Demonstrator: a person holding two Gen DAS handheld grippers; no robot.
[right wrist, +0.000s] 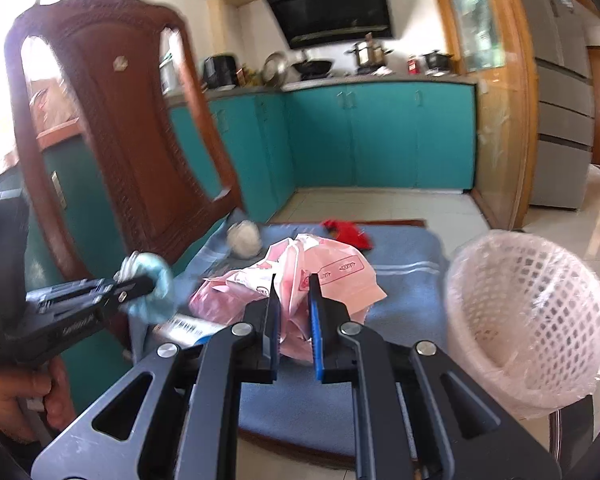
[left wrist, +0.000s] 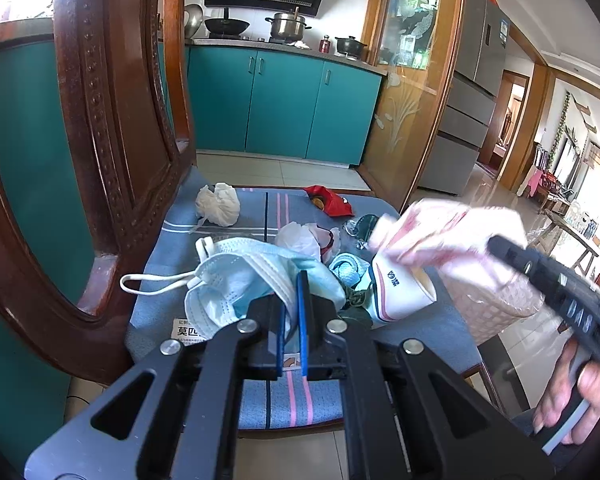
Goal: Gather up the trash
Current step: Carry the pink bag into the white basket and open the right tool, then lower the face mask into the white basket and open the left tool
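Observation:
Trash lies on a chair's blue striped cushion [left wrist: 288,400]. My left gripper [left wrist: 294,282] is shut on a bundle of pale blue face masks [left wrist: 236,276], pinched between its blue pads. In the right wrist view the left gripper [right wrist: 150,284] holds the same masks [right wrist: 158,296] at the left. My right gripper [right wrist: 293,284] is shut on a pink plastic bag [right wrist: 332,276], lifted over the cushion [right wrist: 404,248]. From the left wrist the right gripper [left wrist: 491,244] and its blurred bag [left wrist: 432,228] are on the right. A white mesh basket [right wrist: 528,320] with a clear liner stands at the right.
A crumpled white tissue [left wrist: 220,204], a red wrapper [left wrist: 332,200], a white paper cup [left wrist: 400,296] and small scraps lie on the cushion. The carved wooden chair back [left wrist: 112,120] rises on the left. Teal kitchen cabinets [left wrist: 284,104] and tiled floor lie beyond.

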